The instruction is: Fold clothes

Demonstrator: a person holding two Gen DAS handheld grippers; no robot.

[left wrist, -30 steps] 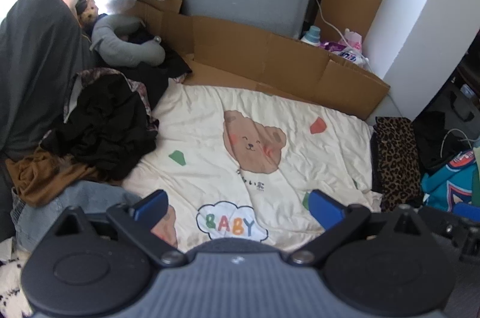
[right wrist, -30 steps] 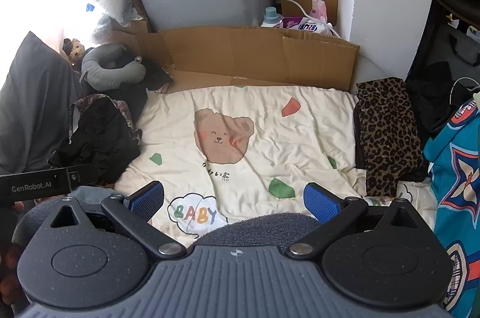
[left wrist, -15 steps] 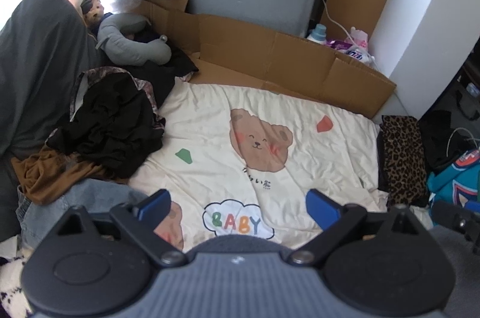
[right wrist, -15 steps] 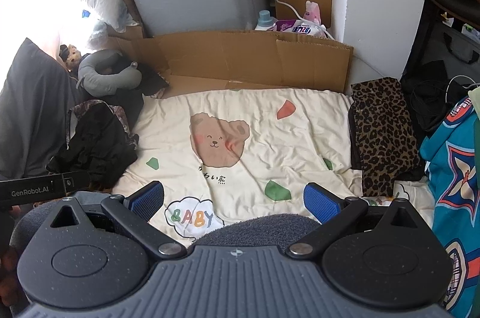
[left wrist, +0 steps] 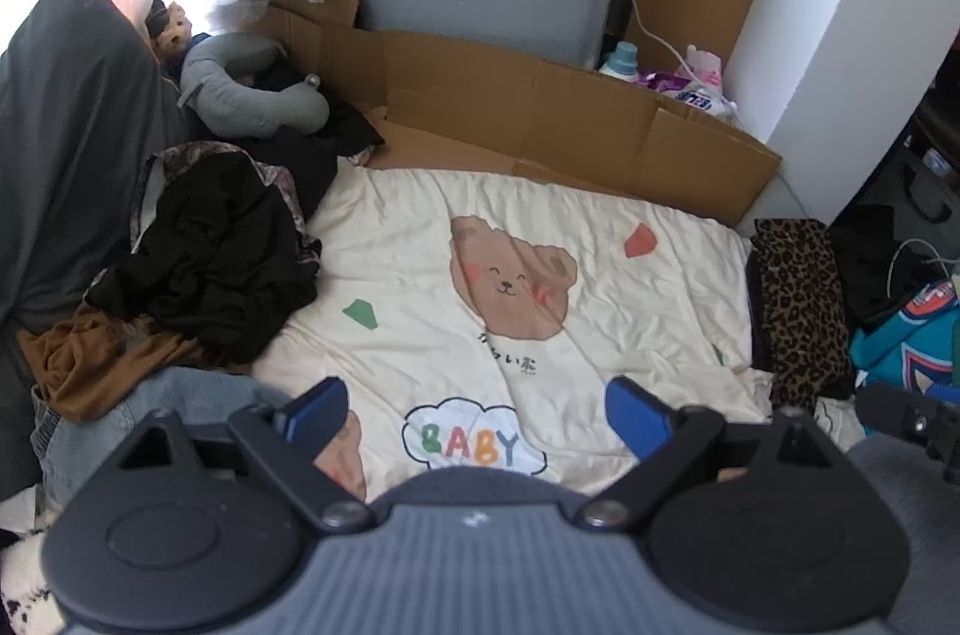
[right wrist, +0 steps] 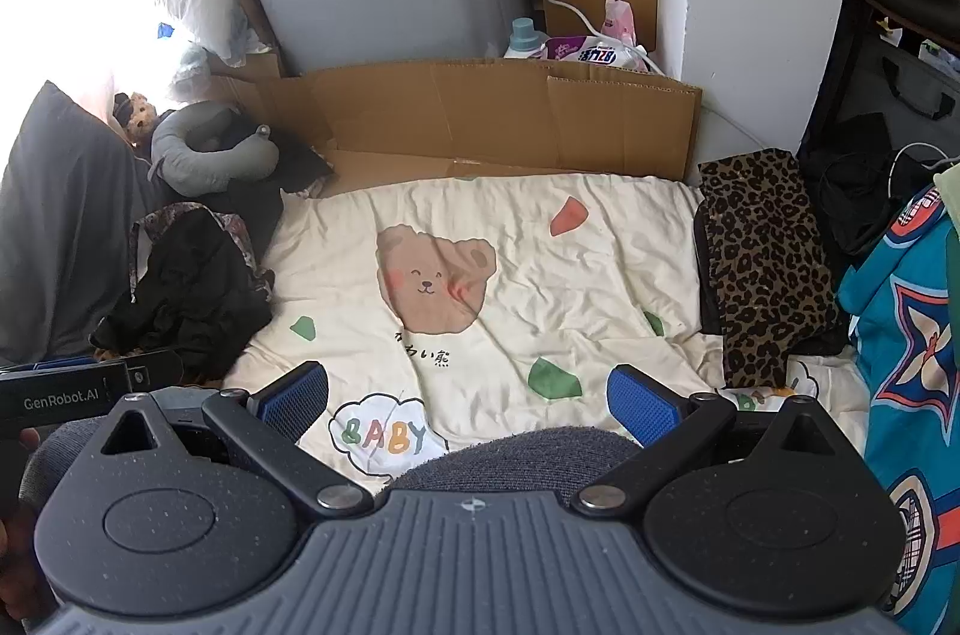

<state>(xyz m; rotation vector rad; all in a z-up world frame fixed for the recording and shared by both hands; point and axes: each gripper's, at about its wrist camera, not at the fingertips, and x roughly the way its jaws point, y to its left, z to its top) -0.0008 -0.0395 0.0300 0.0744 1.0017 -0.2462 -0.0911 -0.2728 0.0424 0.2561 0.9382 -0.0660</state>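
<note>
so, quick rundown of what i've got on my two feeds:

left gripper (left wrist: pixel 477 410): jaws wide but closing a little right now, nothing between the ribbed blue pads, just hanging over the bed.

right gripper (right wrist: pixel 468 398): jaws spread wide, nothing pinched, also over the near edge of the blanket.

blanket (left wrist: pixel 540 239): soft cream cotton, wrinkled, printed with a brown bear, green and red blobs and a white cloud that says baby.

clothes pile (left wrist: pixel 216 251): my task stuff, heaped at the left edge of the blanket. crumpled black fabric on top, a floral-edged piece under it, rumpled brown cloth (left wrist: pixel 90 359) and faded denim (left wrist: pixel 138 413) nearest me.

leopard-print piece (right wrist: pixel 762 263): long flat strip lying along the blanket's right edge.

teal garment (right wrist: pixel 906 335): shiny-looking, bold star pattern, far right.

cardboard (right wrist: pixel 480 113): creased flat sheet standing along the far edge of the bed.

neck pillow (left wrist: pixel 246 92): grey, u-shaped, squishy, back left beside a dark grey pillow (left wrist: pixel 66 125).
</note>
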